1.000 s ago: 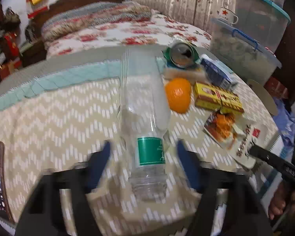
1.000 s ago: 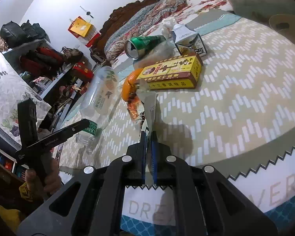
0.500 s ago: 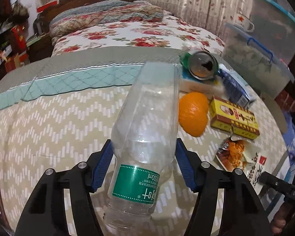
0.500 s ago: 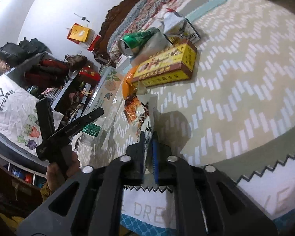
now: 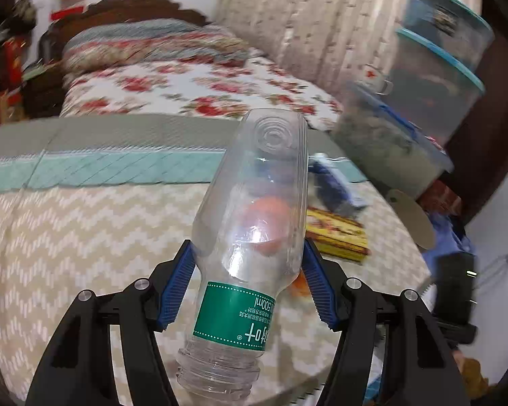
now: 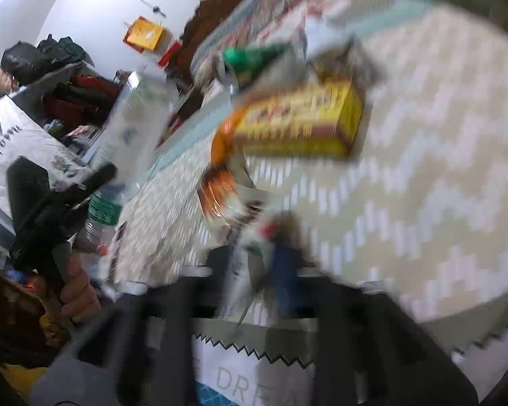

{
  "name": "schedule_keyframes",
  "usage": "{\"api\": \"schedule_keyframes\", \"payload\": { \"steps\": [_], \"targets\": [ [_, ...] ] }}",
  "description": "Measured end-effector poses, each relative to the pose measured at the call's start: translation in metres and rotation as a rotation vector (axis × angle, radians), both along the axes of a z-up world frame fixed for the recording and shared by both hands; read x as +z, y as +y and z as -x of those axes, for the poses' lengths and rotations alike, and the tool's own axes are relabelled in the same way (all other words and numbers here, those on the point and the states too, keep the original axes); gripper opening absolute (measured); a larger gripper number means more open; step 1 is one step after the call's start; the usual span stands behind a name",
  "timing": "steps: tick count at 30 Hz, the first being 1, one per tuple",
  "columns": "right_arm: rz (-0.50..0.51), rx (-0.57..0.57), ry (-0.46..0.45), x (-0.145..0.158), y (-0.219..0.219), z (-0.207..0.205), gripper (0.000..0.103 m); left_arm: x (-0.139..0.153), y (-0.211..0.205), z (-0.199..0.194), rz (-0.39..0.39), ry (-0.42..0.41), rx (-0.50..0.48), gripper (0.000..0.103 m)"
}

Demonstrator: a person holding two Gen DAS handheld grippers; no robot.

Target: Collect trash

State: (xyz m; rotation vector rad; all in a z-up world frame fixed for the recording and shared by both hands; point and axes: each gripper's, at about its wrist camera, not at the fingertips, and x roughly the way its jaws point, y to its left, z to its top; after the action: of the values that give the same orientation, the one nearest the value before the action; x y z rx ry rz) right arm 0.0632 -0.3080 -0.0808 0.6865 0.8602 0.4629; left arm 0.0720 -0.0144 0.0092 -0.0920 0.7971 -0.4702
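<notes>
My left gripper is shut on an empty clear plastic bottle with a green label, held above the table with its base pointing away. It also shows in the right wrist view. My right gripper is blurred; its jaws stand close together on the edge of a snack wrapper that lies by the table's near edge. A yellow box, an orange, a green can and a blue-white carton lie on the zigzag tablecloth.
A bed with a floral cover stands behind the table. Stacked plastic storage bins are at the right. A cluttered shelf stands at the left in the right wrist view.
My left gripper closed on the bottle and lifted it, swinging it right over the orange. My right gripper stayed shut on the wrapper and is moving fast, blurring its view.
</notes>
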Motion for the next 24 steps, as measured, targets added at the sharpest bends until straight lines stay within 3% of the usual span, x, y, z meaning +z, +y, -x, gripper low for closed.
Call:
{"api": "schedule_keyframes", "payload": {
  "steps": [7, 10, 17, 20, 24],
  "targets": [
    [-0.09, -0.013, -0.099, 0.005, -0.03, 0.033, 0.003, 0.015, -0.065, 0.016, 0.004, -0.019, -0.178, 0.06],
    [-0.135, -0.097, -0.116, 0.002, -0.068, 0.052, 0.003, 0.017, -0.101, 0.012, 0.011, 0.0, -0.264, 0.06],
    [-0.181, -0.522, -0.174, 0.007, -0.201, 0.103, 0.003, 0.011, -0.24, -0.019, 0.035, 0.083, -0.512, 0.061],
    [-0.14, -0.735, -0.17, 0.011, -0.255, 0.114, 0.003, 0.003, -0.302, -0.033, 0.019, 0.101, -0.564, 0.061],
    [-0.075, -0.845, -0.143, 0.013, -0.291, 0.101, 0.004, -0.013, -0.383, -0.057, -0.022, 0.129, -0.604, 0.061]
  ]
}}
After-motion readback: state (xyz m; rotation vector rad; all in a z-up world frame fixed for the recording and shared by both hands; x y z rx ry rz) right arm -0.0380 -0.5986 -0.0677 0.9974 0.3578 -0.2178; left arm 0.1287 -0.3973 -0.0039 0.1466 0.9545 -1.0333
